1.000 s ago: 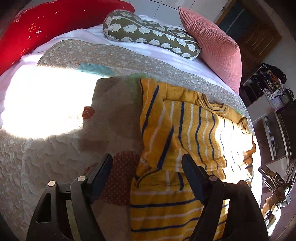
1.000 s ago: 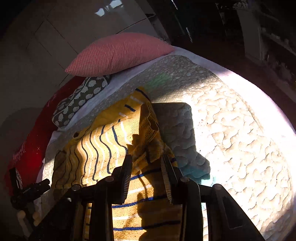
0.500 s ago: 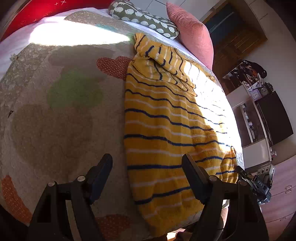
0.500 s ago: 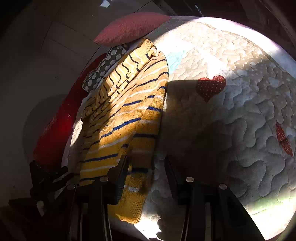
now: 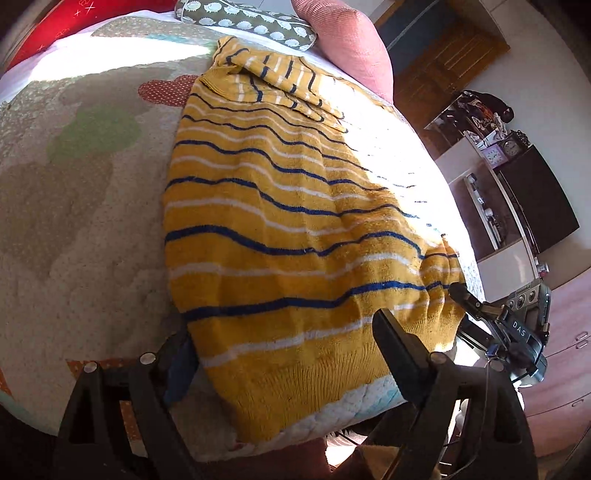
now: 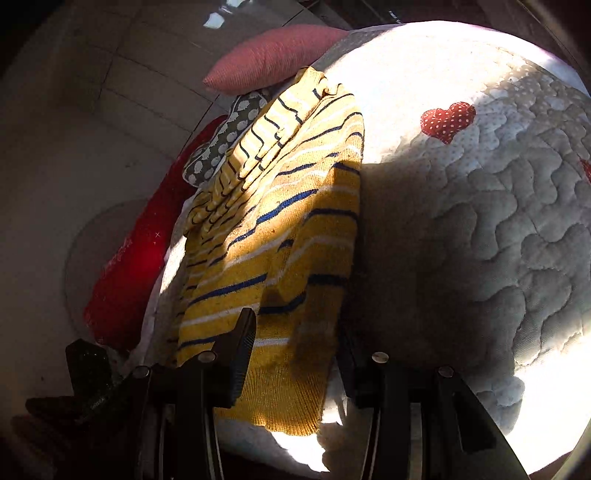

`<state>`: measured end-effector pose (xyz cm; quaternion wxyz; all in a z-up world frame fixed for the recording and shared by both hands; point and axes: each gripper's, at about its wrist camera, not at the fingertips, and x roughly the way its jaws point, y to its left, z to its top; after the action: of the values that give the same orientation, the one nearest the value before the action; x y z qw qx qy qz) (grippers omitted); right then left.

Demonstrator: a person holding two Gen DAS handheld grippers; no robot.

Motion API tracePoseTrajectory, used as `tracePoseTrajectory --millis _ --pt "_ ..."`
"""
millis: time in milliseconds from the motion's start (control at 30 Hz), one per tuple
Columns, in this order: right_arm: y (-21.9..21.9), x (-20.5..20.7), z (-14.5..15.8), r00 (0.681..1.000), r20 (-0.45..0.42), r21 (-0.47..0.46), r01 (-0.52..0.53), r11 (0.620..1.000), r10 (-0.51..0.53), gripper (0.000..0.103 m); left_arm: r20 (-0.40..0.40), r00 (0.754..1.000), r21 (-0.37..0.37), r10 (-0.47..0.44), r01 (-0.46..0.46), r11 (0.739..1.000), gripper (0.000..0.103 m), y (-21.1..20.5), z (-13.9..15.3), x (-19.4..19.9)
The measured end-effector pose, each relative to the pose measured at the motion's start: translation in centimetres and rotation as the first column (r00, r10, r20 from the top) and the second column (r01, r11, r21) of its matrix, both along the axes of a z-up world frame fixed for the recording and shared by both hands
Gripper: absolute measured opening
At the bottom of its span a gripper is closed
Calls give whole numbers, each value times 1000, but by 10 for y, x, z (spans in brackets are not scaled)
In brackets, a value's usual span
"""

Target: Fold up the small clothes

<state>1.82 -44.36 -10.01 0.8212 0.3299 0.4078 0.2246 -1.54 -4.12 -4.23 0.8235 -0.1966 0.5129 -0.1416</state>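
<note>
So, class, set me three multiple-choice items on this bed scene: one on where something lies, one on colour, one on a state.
1. Where does the pink pillow lie?
A. At the far end of the bed, beyond the sweater
B. On the sweater's hem
C. On the floor

2. Which colours stripe the yellow sweater?
A. Red and green
B. Blue and white
C. Black and pink

3. How do the left gripper fingers stand?
A. Clamped on a pillow
B. Shut with nothing between them
C. Spread wide, one on each side of the hem

Answers:
1 A: it sits past the folded top, beside the patterned cushion.
2 B: blue and white lines cross the yellow knit.
3 C: its fingers straddle the hem lying on the quilt; no pad presses the cloth.
</note>
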Motion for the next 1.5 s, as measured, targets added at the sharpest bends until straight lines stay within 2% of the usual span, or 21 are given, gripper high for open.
tracePoseTrajectory --millis 33,67,100,133,233,433,600,700,800,833,867,900,933,1133,1267,1300,1367,1400,1433,1467,1500 --pt "2 2 -1 1000 2 0 -3 1000 3 40 -14 1000 17 17 -17 1000 68 -1 -1 2" --pt "3 4 -1 1000 -1 -4 -8 1000 8 17 -29 999 52 38 -36 998 52 -1 -1 4" --pt "3 6 -2 1000 -13 -6 -12 1000 11 6 -44 998 72 42 -38 997 15 2 -1 5" --pt "1 6 -2 1000 -22 13 -13 1000 13 6 -63 997 34 33 -31 999 13 7 0 6" --pt "-10 -7 9 1000 18 71 0 997 -1 6 -71 996 -27 53 -55 998 12 21 9 -1" --pt "-37 -42 17 999 32 179 33 983 -39 6 -25 999 2 48 -48 999 7 22 34 -23" --pt "-51 -64 -7 997 -35 207 70 976 -64 5 -49 998 34 47 -45 998 7 22 25 -40" --pt "-55 -69 -12 997 -36 202 80 976 -74 8 -62 997 -6 55 -55 998 7 32 17 -44" --pt "-56 -74 4 995 12 101 95 990 -97 10 -46 995 -10 87 -87 996 7 43 19 -46" --pt "-55 -74 9 995 27 67 94 993 -96 14 -35 995 11 97 -97 995 10 44 20 -48" --pt "-53 -73 12 995 35 44 91 995 -93 29 -24 994 34 107 -106 994 13 45 20 -48" --pt "-52 -72 13 995 38 31 87 996 -88 44 -14 993 48 115 -114 992 25 44 21 -49" --pt "-50 -71 14 996 42 26 80 996 -81 49 -12 993 51 120 -119 992 37 45 20 -48" --pt "-31 -57 8 999 28 -59 39 997 -38 49 -26 998 -5 52 -52 999 55 29 12 -32" --pt "-18 -48 6 998 50 -111 42 993 -37 49 -34 999 20 -9 10 1000 68 2 0 -22" --pt "-15 -46 6 998 58 -122 41 992 -35 51 -40 999 37 -15 17 999 68 -3 -4 -22" --pt "-11 -44 4 997 72 -121 21 992 -13 49 -33 999 81 -24 27 996 50 -9 -5 -23" --pt "-10 -43 3 997 71 -113 8 994 0 33 -44 998 72 -41 44 996 20 -9 -4 -22" --pt "-11 -40 2 998 58 -95 -10 995 16 17 -62 997 35 -45 48 998 15 -5 -4 -21" --pt "-13 -36 0 999 34 -54 -35 998 37 10 -69 997 -7 -32 31 999 15 0 -2 -20" --pt "-16 -33 -2 999 15 -5 -38 999 38 10 -71 997 -34 -26 23 999 14 3 1 -19"
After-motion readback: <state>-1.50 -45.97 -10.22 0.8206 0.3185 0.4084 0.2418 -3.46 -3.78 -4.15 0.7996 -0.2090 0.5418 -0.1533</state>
